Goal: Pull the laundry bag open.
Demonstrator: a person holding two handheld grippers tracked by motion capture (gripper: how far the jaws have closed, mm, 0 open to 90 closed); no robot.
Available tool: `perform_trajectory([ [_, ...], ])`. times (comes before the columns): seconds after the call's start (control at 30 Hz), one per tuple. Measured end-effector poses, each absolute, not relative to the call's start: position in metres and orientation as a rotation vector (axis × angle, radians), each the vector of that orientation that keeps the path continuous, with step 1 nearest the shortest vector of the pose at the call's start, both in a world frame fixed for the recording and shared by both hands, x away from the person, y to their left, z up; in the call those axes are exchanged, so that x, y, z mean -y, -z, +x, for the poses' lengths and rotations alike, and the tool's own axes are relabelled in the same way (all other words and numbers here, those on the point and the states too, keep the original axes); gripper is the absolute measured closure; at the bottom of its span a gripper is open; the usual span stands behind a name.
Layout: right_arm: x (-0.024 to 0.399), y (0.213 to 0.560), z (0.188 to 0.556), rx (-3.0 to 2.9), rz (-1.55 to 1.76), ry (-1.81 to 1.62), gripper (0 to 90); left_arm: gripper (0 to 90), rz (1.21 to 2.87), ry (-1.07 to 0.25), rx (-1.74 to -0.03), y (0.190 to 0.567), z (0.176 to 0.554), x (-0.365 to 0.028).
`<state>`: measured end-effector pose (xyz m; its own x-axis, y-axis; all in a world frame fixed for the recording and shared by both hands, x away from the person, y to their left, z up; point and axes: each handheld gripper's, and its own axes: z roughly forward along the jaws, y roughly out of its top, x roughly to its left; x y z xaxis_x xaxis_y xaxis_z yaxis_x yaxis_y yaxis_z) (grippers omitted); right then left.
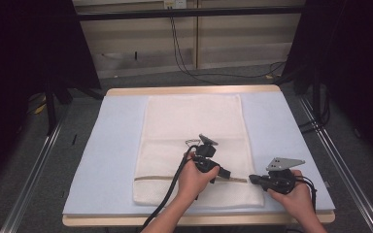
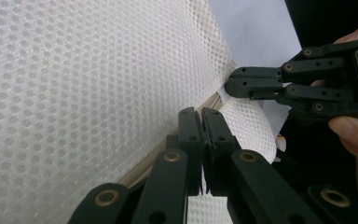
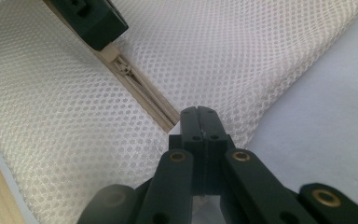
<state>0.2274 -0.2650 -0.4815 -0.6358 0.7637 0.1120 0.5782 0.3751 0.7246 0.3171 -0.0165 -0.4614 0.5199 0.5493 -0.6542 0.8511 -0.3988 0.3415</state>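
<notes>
Mesh laundry bag (image 1: 194,145), white, laid flat lengthwise on pale blue mat (image 1: 111,155) covering wooden table (image 1: 189,90); beige zipper (image 1: 160,178) crossing bag near its near end.

Left side: wide bare strip of mat between bag's left edge and table edge. Metal rail (image 1: 29,179) on floor further left.

Left gripper (image 1: 222,174): held over near-centre of bag, above zipper line, by left hand (image 1: 194,178) entering from bottom edge; forearm angled up and right, cable (image 1: 172,187) trailing back along it. In left gripper view, jaws pressed together with tips at zipper (image 2: 144,163); whether zipper pull is pinched between them cannot be told. In right gripper view, black tip of this gripper (image 3: 91,21) sitting on end of zipper (image 3: 144,95).

Right gripper (image 1: 253,179): at bag's right edge, level with zipper, pointing left; right hand (image 1: 298,196) wrapped around its body, grey plate on top. In right gripper view, jaws closed together at bag's edge (image 3: 200,114), beside zipper end; mesh apparently caught between tips.

Right side: narrower bare mat strip beyond right hand, then table edge.
</notes>
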Motion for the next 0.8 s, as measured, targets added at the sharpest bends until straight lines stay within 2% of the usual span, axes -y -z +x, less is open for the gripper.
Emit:
perform_trajectory([
  [0.8, 0.266, 0.482, 0.228, -2.398, 1.197, -1.123, 90.0, 87.8, 2.062, 0.637, -1.146, 0.46, 0.323, -0.011],
])
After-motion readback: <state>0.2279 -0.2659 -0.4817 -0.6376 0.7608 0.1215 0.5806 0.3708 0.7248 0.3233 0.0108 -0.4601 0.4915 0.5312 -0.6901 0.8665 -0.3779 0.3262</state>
